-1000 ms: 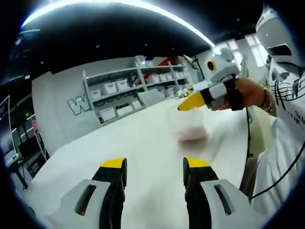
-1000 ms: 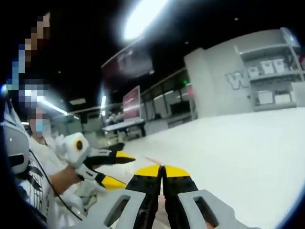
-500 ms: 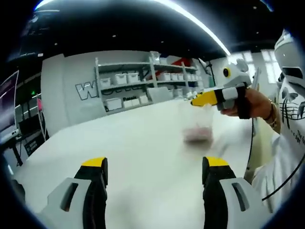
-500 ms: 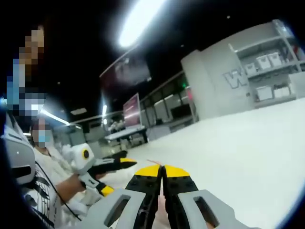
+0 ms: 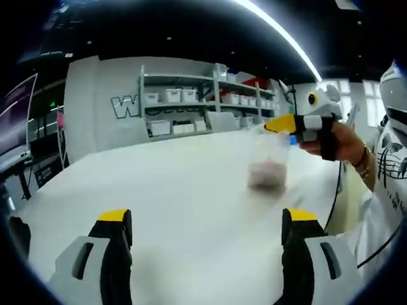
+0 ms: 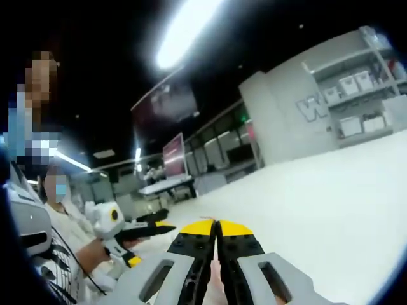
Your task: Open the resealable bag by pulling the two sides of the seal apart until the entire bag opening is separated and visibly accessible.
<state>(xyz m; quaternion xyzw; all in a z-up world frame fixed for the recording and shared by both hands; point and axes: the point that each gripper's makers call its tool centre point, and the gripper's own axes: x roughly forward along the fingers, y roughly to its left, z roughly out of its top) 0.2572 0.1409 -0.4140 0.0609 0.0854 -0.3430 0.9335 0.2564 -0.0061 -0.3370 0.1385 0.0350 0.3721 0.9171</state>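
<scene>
A clear resealable bag [image 5: 268,166] with something pinkish in its bottom hangs over the white table [image 5: 159,184], blurred. My right gripper [image 5: 278,125] comes in from the right in the left gripper view and is shut on the bag's top edge. In the right gripper view its jaws [image 6: 216,227] are pressed together with a thin strip of the bag between them. My left gripper [image 5: 206,217] is open wide, low and nearer than the bag, holding nothing. The right gripper view has it [image 6: 150,243] at lower left, open, in a person's hand.
Grey shelving [image 5: 184,111] with white bins stands behind the table against a wall with large letters. A person in a white printed shirt [image 5: 389,171] is at the right edge, a cable hanging beside them. More tables and screens [image 6: 175,159] lie farther back.
My left gripper's jaws have spread wider apart. The left view has swung so the shelving and the held bag sit nearer its centre. The right gripper stays shut on the bag.
</scene>
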